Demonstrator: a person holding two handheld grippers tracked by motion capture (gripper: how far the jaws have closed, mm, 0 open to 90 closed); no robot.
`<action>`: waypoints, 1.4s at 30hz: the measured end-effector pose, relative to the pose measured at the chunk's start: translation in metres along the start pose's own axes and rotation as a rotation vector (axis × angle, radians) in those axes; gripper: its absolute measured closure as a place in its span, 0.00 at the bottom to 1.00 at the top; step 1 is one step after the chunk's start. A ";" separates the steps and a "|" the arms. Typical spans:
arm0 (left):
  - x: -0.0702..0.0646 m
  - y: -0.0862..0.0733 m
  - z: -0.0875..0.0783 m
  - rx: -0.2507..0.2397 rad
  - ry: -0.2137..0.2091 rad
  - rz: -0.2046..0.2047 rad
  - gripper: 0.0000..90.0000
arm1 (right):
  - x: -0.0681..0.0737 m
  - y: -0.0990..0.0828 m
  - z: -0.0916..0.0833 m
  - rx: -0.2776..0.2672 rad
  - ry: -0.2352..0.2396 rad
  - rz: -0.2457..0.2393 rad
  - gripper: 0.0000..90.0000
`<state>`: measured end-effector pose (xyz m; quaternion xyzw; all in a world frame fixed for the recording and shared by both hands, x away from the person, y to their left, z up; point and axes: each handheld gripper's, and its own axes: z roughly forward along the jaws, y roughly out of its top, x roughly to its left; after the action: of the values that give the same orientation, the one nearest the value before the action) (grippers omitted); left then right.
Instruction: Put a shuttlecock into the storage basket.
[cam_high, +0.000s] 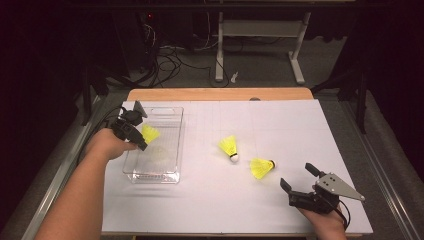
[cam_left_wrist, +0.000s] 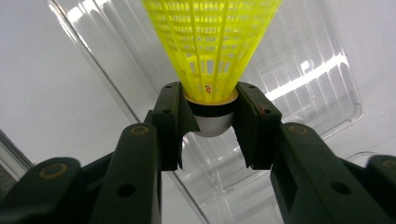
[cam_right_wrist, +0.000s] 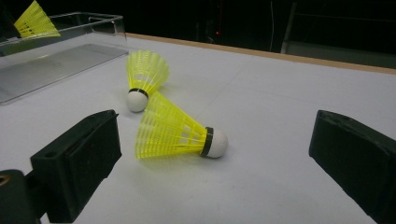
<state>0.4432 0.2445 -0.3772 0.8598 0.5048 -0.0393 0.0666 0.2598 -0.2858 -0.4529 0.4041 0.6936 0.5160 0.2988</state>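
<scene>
Held shuttlecock (cam_left_wrist: 211, 46): a yellow shuttlecock is clamped by its white cork end between the pads of the left gripper (cam_left_wrist: 212, 122), with the skirt pointing away from the jaws.
Left gripper: it is closed on the held shuttlecock; in the high view it (cam_high: 131, 131) is seen at the near-left edge of the bin (cam_high: 170, 150), with the shuttlecock (cam_high: 149, 133) held over the bin's inside.
Bin: a clear plastic bin is seen directly beyond the left gripper's jaws; its ribbed floor (cam_left_wrist: 299, 70) lies behind the held shuttlecock. Whether the shuttlecock touches the bin cannot be told.
Left hand (cam_high: 107, 145): it is wrapped around the left gripper's body, beside the bin's left wall.
Right gripper (cam_high: 299, 176): its jaws are spread wide and nothing is held between them; it is kept low over the table (cam_high: 280, 125), near the table's front right corner.
Near shuttlecock (cam_right_wrist: 180, 133): it is laid on its side just ahead of the right gripper's open jaws, closer to the left jaw, with the cork turned toward the right jaw; no pad touches it.
Far shuttlecock (cam_right_wrist: 144, 77): it is set farther ahead of the right gripper, just behind the near one, cork toward the gripper.
Right hand (cam_high: 327, 222): it is placed behind the right gripper, at the table's front edge.
Table: a white sheet covers it; both loose shuttlecocks are found between the two grippers.
</scene>
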 end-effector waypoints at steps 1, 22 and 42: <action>-0.001 0.001 0.000 0.003 0.001 0.004 0.72 | 0.000 0.000 0.000 -0.001 0.000 0.000 0.03; -0.008 0.012 0.017 0.023 0.036 -0.016 0.72 | -0.001 0.000 -0.001 -0.003 -0.001 0.003 0.03; -0.010 0.016 0.030 0.025 0.059 -0.022 0.72 | -0.001 0.000 -0.001 -0.002 -0.001 0.004 0.03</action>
<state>0.4523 0.2232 -0.4042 0.8557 0.5154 -0.0210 0.0403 0.2593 -0.2875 -0.4527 0.4053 0.6921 0.5172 0.2986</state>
